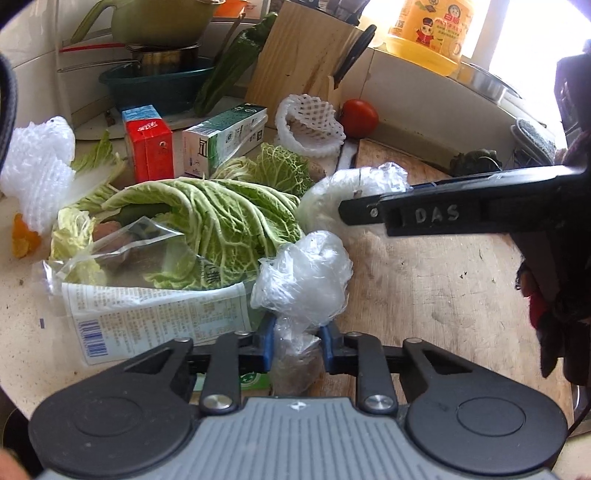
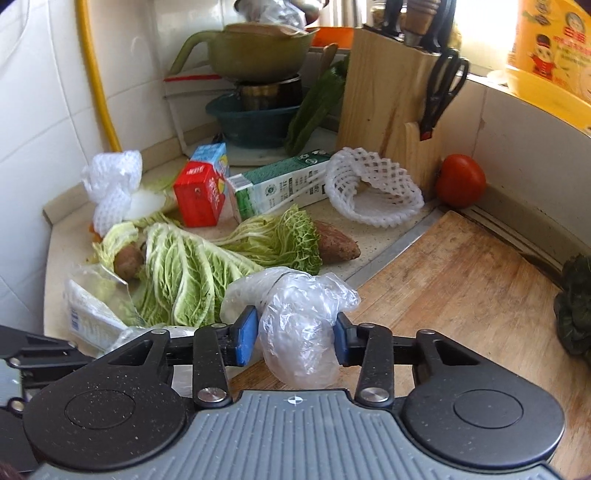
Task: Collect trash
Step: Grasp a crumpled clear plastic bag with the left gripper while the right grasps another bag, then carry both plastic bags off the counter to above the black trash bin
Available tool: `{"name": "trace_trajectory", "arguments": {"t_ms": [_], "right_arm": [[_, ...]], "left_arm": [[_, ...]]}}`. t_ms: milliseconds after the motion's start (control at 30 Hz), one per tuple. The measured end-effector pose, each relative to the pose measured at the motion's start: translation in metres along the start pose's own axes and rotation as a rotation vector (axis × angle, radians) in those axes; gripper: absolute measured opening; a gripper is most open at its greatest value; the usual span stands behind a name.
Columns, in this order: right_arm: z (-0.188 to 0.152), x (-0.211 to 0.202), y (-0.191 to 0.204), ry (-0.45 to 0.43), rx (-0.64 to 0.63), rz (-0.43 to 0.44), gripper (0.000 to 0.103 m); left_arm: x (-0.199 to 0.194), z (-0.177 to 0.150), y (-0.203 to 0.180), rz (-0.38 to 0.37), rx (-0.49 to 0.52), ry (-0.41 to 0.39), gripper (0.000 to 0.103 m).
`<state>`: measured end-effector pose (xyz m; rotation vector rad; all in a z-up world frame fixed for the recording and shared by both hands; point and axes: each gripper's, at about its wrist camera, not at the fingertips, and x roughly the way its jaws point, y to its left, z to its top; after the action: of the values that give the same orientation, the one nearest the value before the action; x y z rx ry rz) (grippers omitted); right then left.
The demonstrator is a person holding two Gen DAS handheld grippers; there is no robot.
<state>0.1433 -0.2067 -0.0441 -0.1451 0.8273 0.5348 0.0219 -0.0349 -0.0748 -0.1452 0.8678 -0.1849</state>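
Both closed on crumpled film: left gripper [image 1: 297, 334] on one plastic wad [image 1: 303, 273]; right gripper [image 2: 295, 338], lower centre, on another wad [image 2: 301, 321]; best lifted clear of the cabbage leaves [image 2: 184, 273] with a firm squeeze.

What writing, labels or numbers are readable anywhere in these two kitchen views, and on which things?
"DAS": raised letters on the black gripper finger entering from the right in the left wrist view.
Barcode with fine print: white printed plastic wrapper, too small to read.
Red and blue drink carton: logo blurred.
Green and white milk carton: print unreadable.
Yellow plastic tub: cartoon figure and characters, too blurred.
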Motion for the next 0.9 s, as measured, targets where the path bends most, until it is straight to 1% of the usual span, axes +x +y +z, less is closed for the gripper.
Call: {"name": "trace_trajectory", "arguments": {"t_ms": [100, 233, 400, 533, 700, 900], "right_arm": [[-0.001, -0.01, -0.005, -0.013, 0.031, 0.005, 0.044], [-0.002, -0.02, -0.012, -0.026, 0.08, 0.02, 0.044], [0.0, -0.032, -0.016, -0.066, 0.124, 0.031, 0.044], [0.001, -0.035, -0.011, -0.084, 0.111, 0.034, 0.044], [0.002, -0.034, -0.004, -0.085, 0.108, 0.047, 0.044], [0.006, -0.041, 0.02, -0.11, 0.088, 0.055, 0.044]], "left_arm": [[-0.003, 0.001, 0.0, -0.008, 0.003, -0.003, 0.018], [-0.009, 0.001, 0.002, -0.011, 0.003, -0.018, 0.017], [-0.021, 0.003, 0.002, -0.009, 0.009, -0.048, 0.017], [-0.027, 0.003, 0.003, 0.003, 0.004, -0.063, 0.017], [-0.034, 0.004, 0.01, 0.039, -0.013, -0.085, 0.017], [-0.05, 0.0, 0.027, 0.072, -0.049, -0.117, 0.017]]}}
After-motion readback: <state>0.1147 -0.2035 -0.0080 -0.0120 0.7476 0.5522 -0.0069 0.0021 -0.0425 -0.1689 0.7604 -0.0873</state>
